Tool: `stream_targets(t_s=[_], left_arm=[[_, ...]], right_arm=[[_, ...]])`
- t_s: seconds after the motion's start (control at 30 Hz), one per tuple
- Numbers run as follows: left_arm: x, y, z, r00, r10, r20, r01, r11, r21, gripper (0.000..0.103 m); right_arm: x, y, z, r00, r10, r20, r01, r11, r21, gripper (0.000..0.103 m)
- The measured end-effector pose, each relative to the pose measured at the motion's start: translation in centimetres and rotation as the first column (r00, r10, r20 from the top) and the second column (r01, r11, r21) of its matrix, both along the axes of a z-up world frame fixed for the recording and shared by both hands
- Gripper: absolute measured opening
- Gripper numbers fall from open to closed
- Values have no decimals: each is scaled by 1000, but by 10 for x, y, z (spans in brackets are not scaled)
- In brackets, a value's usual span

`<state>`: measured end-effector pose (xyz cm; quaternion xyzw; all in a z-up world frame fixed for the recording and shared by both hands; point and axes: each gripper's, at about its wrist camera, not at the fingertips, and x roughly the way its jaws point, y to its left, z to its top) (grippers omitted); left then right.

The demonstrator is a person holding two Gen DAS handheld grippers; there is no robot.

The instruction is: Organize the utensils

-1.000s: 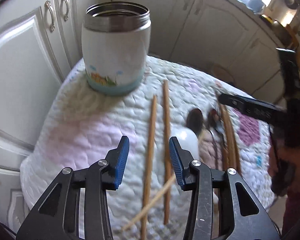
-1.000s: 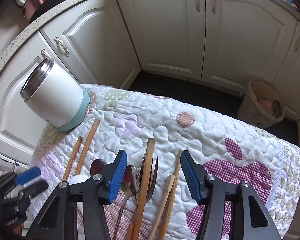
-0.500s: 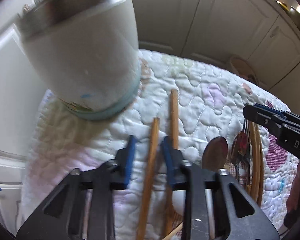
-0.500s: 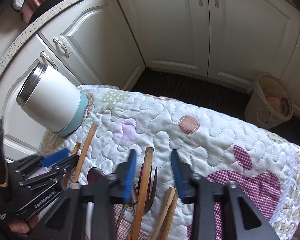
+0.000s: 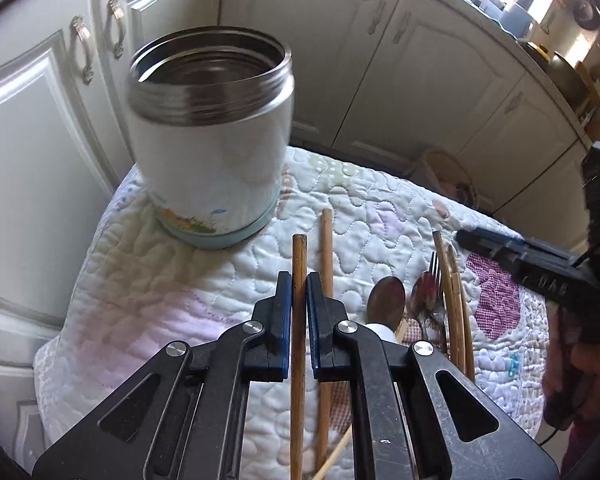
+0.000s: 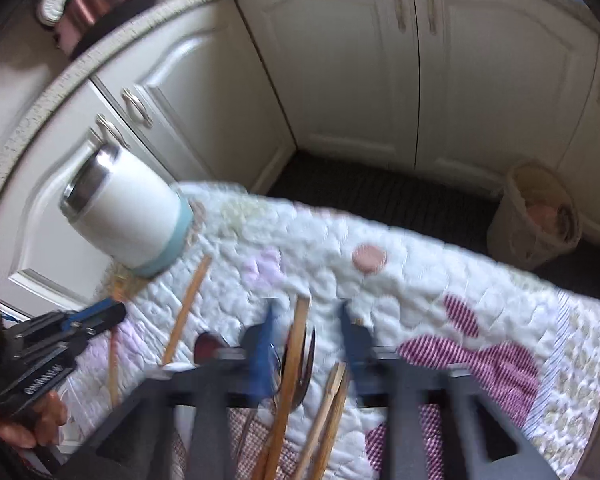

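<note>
Scene: A quilted pad (image 5: 380,208) covered the desk in a kitchen corner, white cabinets close behind.
Left gripper: The left gripper (image 5: 299,308) was closing on a bamboo chopstick (image 5: 299,264), blue pads clamped against its shaft near the far end.
Right gripper: The right gripper (image 6: 306,344), blurred in its own view, was opening, jaws apart astride a flat wooden stick (image 6: 294,356) without pressing it.
Utensils: A second chopstick (image 5: 326,248) lay just beside the gripped one; a dark spoon (image 5: 386,300), a fork (image 5: 434,276) and more bamboo sticks lay bunched to the right.
Container: An open steel-rimmed insulated jar (image 5: 212,136) stood upright at the pad's far left corner, likely the destination.
Handling: The chopstick looked light, stiff and smooth, prone to pivot in a grip taken near one end; a hold nearer mid-length would probably steady it.
Room: The jar sat near the pad's edge, with cabinet doors close behind, leaving little margin; open quilt lay between jar and utensils.
</note>
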<state>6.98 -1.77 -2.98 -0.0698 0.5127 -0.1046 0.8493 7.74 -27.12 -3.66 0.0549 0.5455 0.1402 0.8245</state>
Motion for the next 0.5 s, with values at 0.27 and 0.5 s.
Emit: stream_targets(t_s=[0.27, 0.5], left_arm=[[-13, -1, 24, 999, 6, 33, -6, 1000, -18, 6], [-22, 14, 55, 994, 17, 104, -13, 999, -43, 6]], right_arm=[[19, 9, -29, 998, 2, -61, -2, 1000, 9, 14], [-15, -4, 27, 998, 18, 56, -21, 998, 54, 14]])
